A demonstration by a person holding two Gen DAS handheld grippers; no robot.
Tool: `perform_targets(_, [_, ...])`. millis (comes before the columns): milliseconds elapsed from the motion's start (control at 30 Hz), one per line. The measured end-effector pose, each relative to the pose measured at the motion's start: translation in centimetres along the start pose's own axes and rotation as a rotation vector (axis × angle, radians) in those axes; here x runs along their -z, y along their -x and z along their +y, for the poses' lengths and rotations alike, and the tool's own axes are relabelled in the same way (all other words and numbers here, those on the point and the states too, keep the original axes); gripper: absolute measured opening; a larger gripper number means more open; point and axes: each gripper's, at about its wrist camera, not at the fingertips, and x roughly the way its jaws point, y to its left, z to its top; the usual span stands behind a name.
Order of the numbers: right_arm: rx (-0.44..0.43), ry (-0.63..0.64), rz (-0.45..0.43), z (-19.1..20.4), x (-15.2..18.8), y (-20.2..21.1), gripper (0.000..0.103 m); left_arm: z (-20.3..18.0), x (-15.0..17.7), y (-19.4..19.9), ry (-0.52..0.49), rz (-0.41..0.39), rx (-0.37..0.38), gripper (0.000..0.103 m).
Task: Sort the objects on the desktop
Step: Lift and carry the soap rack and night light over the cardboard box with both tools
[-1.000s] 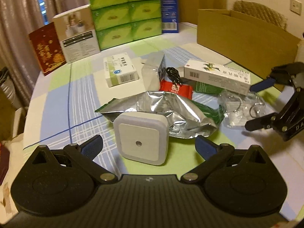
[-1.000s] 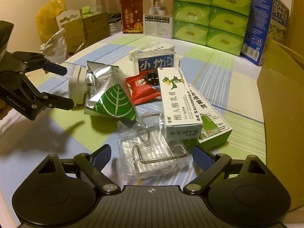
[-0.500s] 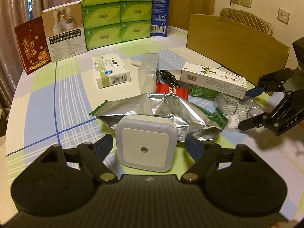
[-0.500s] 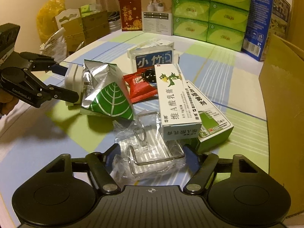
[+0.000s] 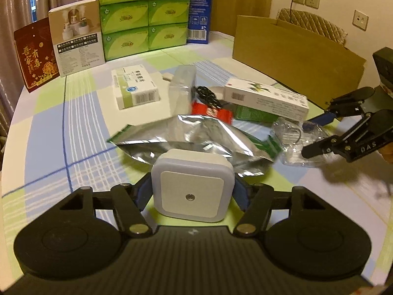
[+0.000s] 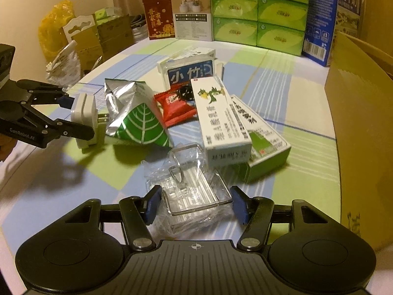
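My left gripper (image 5: 192, 193) is shut on a white square plug-in night light (image 5: 191, 184); the night light (image 6: 84, 113) shows side-on with its prongs in the right wrist view, between the left gripper's fingers (image 6: 78, 129). My right gripper (image 6: 195, 206) has closed in around a clear plastic packet holding a wire hook (image 6: 191, 191); its pads touch the packet's sides. The packet (image 5: 294, 140) and right gripper (image 5: 319, 132) also show in the left wrist view. A silver and green foil pouch (image 5: 196, 140) lies behind the night light.
A pile holds a white medicine box (image 6: 218, 120), a green and white box (image 6: 265, 142), a red snack packet (image 6: 176, 105), a blue-labelled pack (image 6: 189, 71) and another white box (image 5: 135, 88). An open cardboard box (image 5: 294, 49) stands right. Green tissue boxes (image 5: 145, 12) line the back.
Both grippers moved forward and closed. The left went from open around the night light to gripping it. The right narrowed onto the clear hook packet.
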Motion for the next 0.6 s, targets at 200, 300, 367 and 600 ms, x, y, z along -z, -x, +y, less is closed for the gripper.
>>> perform_targets(200, [0.010, 0.011, -0.002, 0.6, 1.2, 1.8, 0.057, -2.4, 0.4, 1.4, 0.048, 0.025, -0.007, 0.062])
perform_targets(300, [0.013, -0.024, -0.006, 0.7, 2.0, 3.0, 0.057, -4.5, 0.5, 2.8, 0.061, 0.032, -0.025, 0.062])
perform_targets(367, [0.012, -0.035, -0.016, 0.9, 2.4, 4.0, 0.057, -6.0, 0.5, 3.6, 0.062, 0.038, -0.039, 0.062])
perform_targets(600, [0.049, -0.079, -0.078, 1.3, 3.9, 7.8, 0.057, -10.8, 0.6, 5.8, 0.087, 0.017, -0.100, 0.062])
